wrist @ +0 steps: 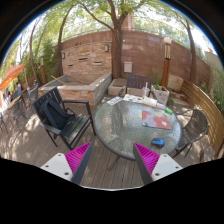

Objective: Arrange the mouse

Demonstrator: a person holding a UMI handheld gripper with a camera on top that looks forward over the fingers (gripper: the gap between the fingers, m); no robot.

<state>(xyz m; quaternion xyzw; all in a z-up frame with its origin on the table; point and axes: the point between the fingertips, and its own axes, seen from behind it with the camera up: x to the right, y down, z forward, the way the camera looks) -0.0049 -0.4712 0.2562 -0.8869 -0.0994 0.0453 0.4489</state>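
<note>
A round glass-topped table (125,135) stands on the wooden deck ahead of me. On it, near its right front edge, lies a small dark and blue object (157,143) that may be the mouse; I cannot tell for sure. Behind it lies a flat colourful sheet (157,119). My gripper (112,150) is well above the deck and short of the table, open and empty. Its magenta pads (79,158) stand wide apart, with deck boards and the table's near edge between them.
A dark patio chair (62,115) stands left of the table, another chair (196,128) to its right. Beyond are a stone counter (85,90), planter boxes (158,94), a tree trunk (118,45) and a wooden fence (150,55).
</note>
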